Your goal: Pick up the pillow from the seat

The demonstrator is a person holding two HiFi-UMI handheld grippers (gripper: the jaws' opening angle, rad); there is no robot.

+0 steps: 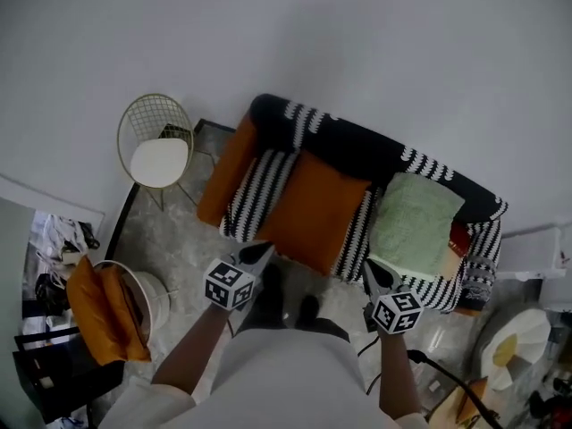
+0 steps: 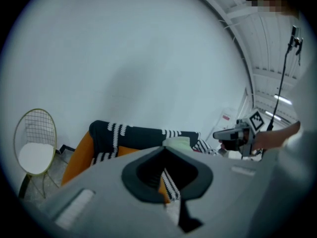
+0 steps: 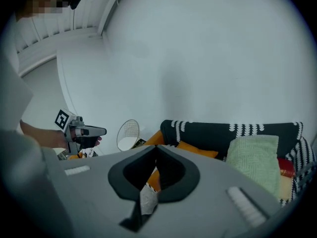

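The orange pillow (image 1: 315,211) lay flat on the middle of the seat of the black-and-white striped sofa (image 1: 357,150), with a green pillow (image 1: 414,225) beside it on the seat's right part. Both grippers hung just in front of the seat edge, touching neither pillow. The left gripper (image 1: 257,254) had its jaws pressed together on nothing, and so did the right gripper (image 1: 374,275). A wire chair (image 1: 158,150) stood left of the sofa.
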